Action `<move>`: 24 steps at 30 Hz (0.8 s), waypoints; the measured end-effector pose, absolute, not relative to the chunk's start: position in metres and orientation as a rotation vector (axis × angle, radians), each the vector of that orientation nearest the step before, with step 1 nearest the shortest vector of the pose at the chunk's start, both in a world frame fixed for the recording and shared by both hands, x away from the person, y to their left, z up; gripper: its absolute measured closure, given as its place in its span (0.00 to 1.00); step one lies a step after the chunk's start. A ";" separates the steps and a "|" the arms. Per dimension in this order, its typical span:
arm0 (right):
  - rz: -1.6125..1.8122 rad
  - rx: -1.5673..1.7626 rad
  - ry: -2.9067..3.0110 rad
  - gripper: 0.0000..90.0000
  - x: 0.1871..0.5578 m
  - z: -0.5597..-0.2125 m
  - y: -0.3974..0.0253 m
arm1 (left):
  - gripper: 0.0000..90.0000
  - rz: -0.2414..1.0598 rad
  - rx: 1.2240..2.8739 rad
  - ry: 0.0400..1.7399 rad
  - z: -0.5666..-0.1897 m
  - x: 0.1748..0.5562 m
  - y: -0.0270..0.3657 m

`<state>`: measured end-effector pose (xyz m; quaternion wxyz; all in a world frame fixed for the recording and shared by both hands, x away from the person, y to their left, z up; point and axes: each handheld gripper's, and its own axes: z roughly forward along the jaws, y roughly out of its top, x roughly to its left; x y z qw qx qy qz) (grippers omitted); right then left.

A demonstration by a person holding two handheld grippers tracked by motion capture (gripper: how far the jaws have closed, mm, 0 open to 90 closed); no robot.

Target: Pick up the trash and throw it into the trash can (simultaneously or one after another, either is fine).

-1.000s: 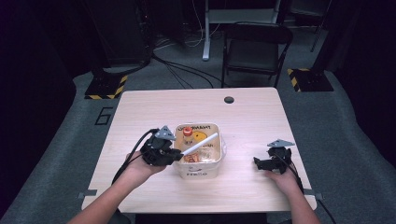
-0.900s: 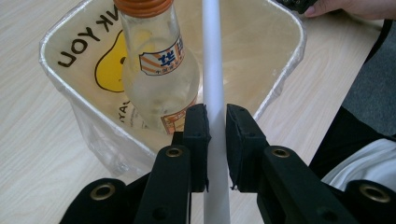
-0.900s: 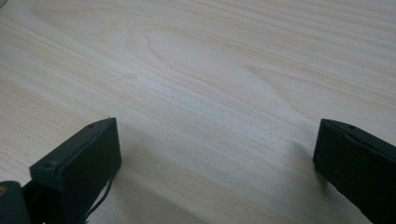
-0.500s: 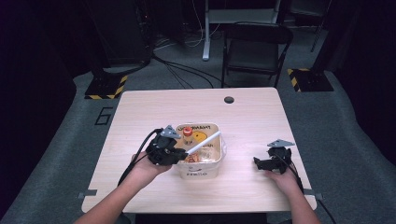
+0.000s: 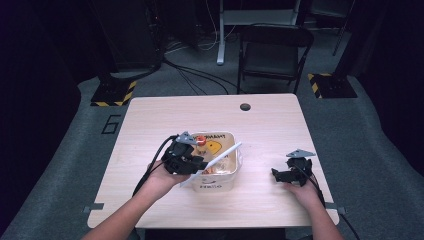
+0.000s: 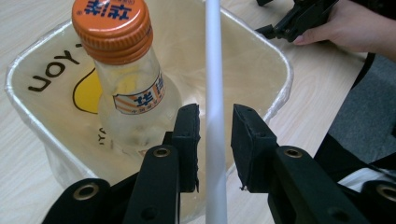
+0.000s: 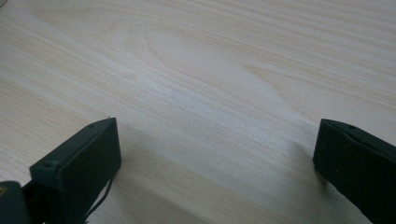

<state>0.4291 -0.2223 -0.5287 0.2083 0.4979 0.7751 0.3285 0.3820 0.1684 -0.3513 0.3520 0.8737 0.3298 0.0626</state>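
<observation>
A cream plastic tub with a yellow print stands at the table's front middle. Inside it leans a clear bottle with an orange cap. A long white stick lies slantwise across the tub, from its front left rim to its far right rim. My left gripper is at the tub's near left side. Its jaws straddle the white stick with a narrow gap on each side, so the left gripper is open. My right gripper rests on the table right of the tub, open wide over bare wood.
The wooden table has a round cable hole near its far edge. A black folding chair stands behind the table. The other hand and its gripper lie beyond the tub in the left gripper view.
My left gripper has moved right and forward to the tub's rim, bringing its jaws around the white stick. The stick, tub and right gripper have stayed put.
</observation>
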 end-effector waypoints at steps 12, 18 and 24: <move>0.914 1.385 2.157 0.00 0.429 -0.529 -0.222 | 0.87 0.199 2.337 0.854 -0.361 0.380 0.162; 0.914 1.386 2.157 0.00 0.429 -0.529 -0.222 | 0.87 0.182 2.304 0.884 -0.363 0.377 0.166; 0.914 1.386 2.157 0.00 0.429 -0.529 -0.222 | 0.88 0.223 2.294 0.893 -0.361 0.369 0.168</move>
